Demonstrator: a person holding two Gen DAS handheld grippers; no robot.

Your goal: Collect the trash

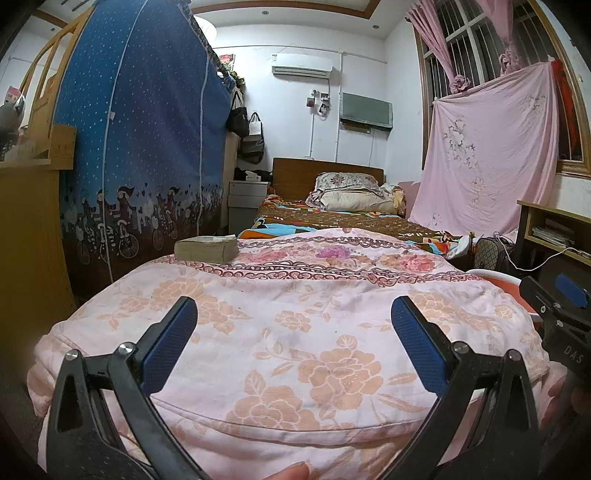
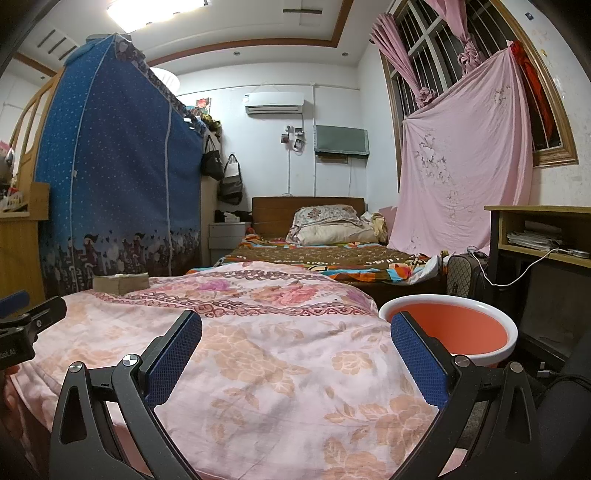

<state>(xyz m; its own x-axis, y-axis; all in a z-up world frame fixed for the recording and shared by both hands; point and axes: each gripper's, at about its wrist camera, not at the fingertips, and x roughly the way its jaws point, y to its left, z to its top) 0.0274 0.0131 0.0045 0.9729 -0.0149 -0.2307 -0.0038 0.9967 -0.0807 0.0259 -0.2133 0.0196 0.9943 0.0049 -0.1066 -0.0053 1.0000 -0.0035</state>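
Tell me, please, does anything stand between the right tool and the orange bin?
Nothing visible does: the open right tool hangs over the floral quilt, and the orange bin sits just past its right finger.

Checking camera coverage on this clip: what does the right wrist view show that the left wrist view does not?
Only the right wrist view shows the whole orange basin beside the quilt and the lit ceiling lamp. Only the left wrist view shows a fingertip at its bottom edge. Both share the floral quilt, the tissue pack at its far left, the blue wardrobe, and an open, empty gripper: left gripper, right gripper.
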